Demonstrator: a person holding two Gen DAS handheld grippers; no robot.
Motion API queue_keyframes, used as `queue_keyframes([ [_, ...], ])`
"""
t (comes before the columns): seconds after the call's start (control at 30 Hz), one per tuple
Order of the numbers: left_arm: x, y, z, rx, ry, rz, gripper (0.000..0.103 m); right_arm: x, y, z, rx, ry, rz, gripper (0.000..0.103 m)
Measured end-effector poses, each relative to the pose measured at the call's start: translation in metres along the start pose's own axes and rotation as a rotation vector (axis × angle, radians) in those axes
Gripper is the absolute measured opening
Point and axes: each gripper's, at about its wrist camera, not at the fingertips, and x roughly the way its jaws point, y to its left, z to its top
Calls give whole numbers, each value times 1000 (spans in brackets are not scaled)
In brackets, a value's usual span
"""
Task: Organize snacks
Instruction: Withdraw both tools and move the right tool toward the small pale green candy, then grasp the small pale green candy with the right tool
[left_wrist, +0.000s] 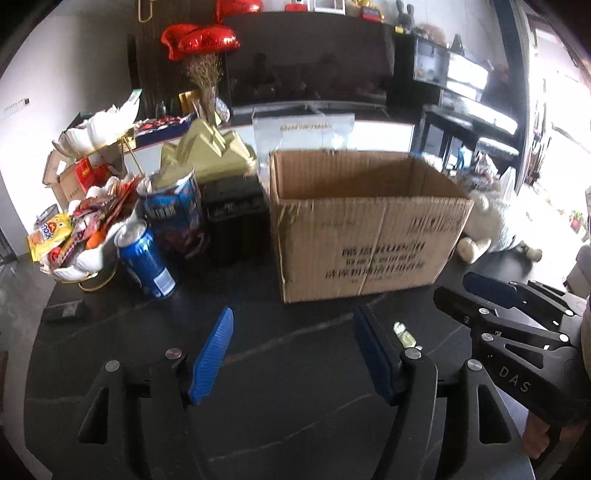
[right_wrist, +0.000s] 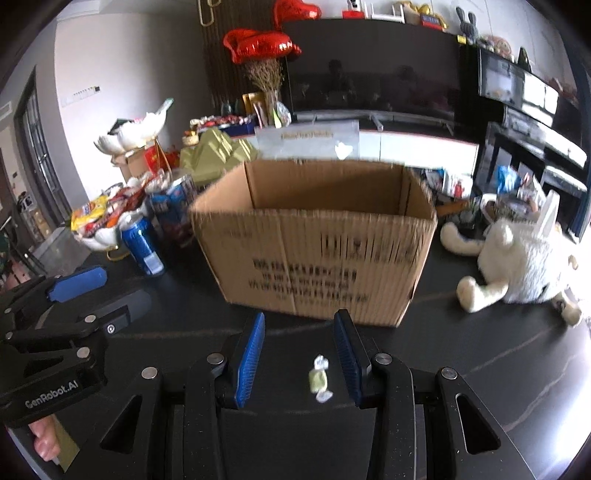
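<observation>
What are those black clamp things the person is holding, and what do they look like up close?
Each is a handheld gripper of angular black plastic with silver rivets and two blue ribbed pads. The left gripper bears "GenRobot.AI" on its side, the right gripper "DAS". No cables or sleeves show.

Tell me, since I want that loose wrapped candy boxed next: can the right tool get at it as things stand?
Probably yes. The wrapped candy lies on the dark table between the right tool's open fingers, nearer the right one, with nothing over it. The cardboard box stands beyond, clear of the approach.
</observation>
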Motion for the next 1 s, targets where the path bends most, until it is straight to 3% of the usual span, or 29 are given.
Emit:
queue_keyframes([
  [0.57,52,-12,-47,-36,139,34,71,60,-16,-47,9,199,-7,40],
  [1.0,85,-13,-62,-57,206,36,72,95,-13,-57,-43,253,-19,40],
])
